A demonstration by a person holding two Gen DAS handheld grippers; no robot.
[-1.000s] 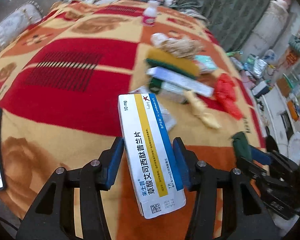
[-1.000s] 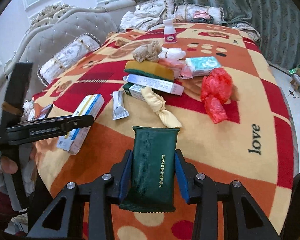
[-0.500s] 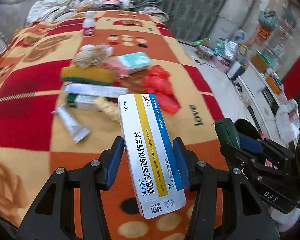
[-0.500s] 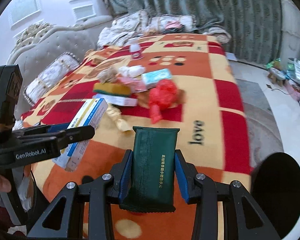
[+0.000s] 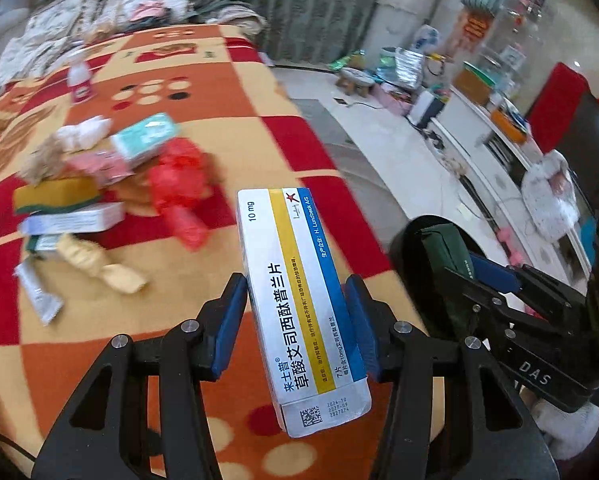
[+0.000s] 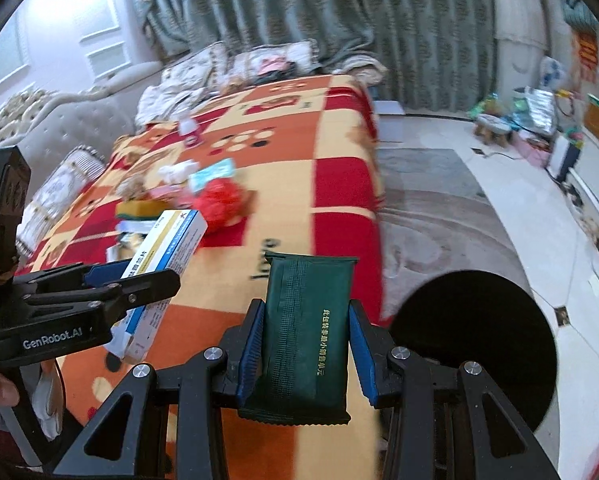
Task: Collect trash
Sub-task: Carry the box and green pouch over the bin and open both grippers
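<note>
My left gripper (image 5: 295, 320) is shut on a white medicine box (image 5: 283, 240) with yellow and blue stripes, held upright over the blanket's (image 5: 219, 100) near edge. My right gripper (image 6: 305, 312) is shut on a dark green packet (image 6: 299, 352), held at the bed's right edge. A round black bin (image 6: 475, 344) stands on the floor just right of it. Back on the blanket lies a litter pile: a red plastic bag (image 5: 179, 188), a yellow sponge (image 5: 55, 196), a long white box (image 5: 71, 220), a crumpled yellow wrapper (image 5: 95, 264), a silver sachet (image 5: 39, 296) and a teal tissue pack (image 5: 145, 136).
A small white bottle (image 5: 79, 80) stands farther back on the bed, with pillows and green curtains (image 6: 299, 12) behind. A pale tiled floor (image 6: 439, 208) spreads to the right. A low white cabinet (image 5: 479, 132) and floor clutter line the far right.
Both grippers have swung right, from over the middle of the bed toward its right edge, each still gripping its item. The black bin has come into view beside the right gripper.
</note>
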